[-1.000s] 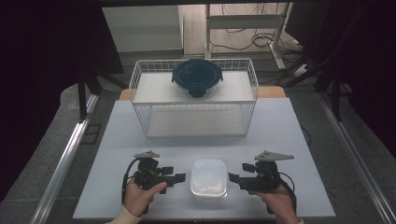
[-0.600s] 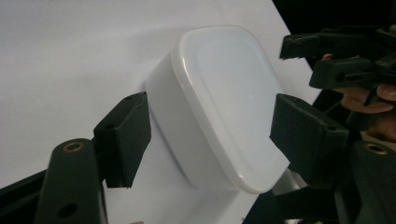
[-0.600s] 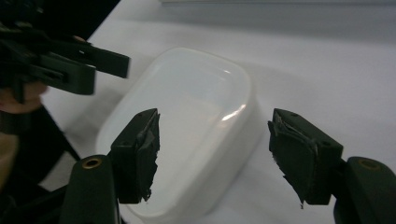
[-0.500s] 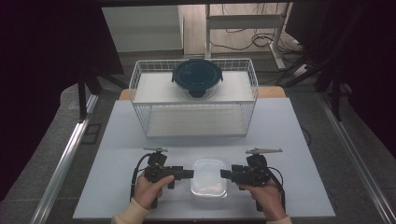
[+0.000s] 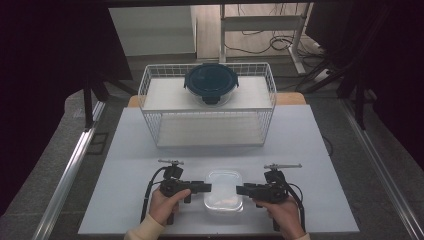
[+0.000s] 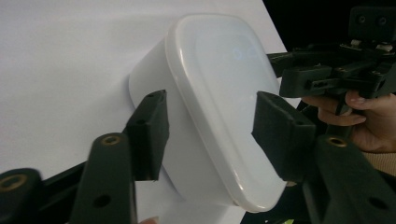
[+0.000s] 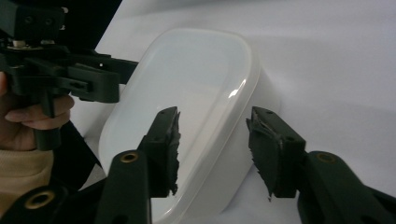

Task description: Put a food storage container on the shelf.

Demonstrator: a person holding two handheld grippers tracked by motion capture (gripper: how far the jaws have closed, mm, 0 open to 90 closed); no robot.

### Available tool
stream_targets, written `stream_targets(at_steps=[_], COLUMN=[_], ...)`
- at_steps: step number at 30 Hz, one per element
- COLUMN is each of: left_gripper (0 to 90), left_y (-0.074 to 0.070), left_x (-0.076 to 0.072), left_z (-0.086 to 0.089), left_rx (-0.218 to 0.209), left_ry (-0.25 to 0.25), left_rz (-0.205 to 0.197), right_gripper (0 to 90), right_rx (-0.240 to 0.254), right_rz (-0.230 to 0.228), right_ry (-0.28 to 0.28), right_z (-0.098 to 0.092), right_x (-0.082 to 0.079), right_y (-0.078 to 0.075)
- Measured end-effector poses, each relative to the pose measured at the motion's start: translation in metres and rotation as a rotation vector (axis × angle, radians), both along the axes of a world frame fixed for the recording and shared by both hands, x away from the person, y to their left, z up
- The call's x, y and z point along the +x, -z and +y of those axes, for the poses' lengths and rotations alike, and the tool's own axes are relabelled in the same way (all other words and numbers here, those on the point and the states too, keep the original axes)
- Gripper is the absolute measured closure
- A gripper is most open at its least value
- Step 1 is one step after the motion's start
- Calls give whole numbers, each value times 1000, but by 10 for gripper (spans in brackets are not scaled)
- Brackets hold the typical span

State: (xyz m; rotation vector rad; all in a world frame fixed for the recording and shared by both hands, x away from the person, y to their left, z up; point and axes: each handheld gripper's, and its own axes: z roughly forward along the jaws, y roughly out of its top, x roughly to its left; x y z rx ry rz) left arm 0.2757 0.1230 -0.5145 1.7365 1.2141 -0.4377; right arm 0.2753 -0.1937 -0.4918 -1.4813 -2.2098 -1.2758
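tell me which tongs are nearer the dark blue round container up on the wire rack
Left, narrowly. The left tongs sit at the left end of the white lidded box, almost straight below the dark blue round container; the right tongs sit at the box's right end.

Lab-like recording space, white table [image 5: 125, 150], dark curtains [image 5: 45, 75], floor cables [image 5: 260, 42], metal stand [image 5: 295, 30]

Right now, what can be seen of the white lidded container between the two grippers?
The container is a rounded-rectangle box of translucent, milky white plastic with a glossy, slightly domed lid pressed on, its rim overhanging the tub. It sits flat and upright near the front edge of the white table. The left gripper and right gripper flank its two sides; their jaws have just been closing, straddling its lidded edges with gaps still showing, so no firm grip is visible.
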Motion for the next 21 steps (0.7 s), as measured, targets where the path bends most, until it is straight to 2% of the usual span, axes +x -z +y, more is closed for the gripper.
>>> stream_targets(at_steps=[1,3,5,6,8,14,18,21], left_gripper=[526,591,634,673,685,738,762,792], left_y=[0,2,3,4,2,-6,-10,-13], left_x=[0,-1,-1,-2,-5,-13,-15,-17], left_z=[0,0,5,6,7,9,10,11], left_rx=[-3,-11,-45,-54,-56,-72,-59,-67], left_ry=[7,-13,-24,-25,-24,-29,-25,-26], left_rz=[3,6,15,20,10,-16,-44,-60], right_gripper=[567,590,631,647,674,728,759,787], right_rx=[8,24,36,51,84,97,117,128], right_rz=[11,22,29,46,61,29,5,-8], right_ry=[0,3,13,18,26,13,1,-12], right_z=[0,0,-2,-4,-7,-9,-11,-13], right_x=[0,0,1,1,0,-4,-5,-6], right_y=[2,2,2,3,4,-4,-6,-9])
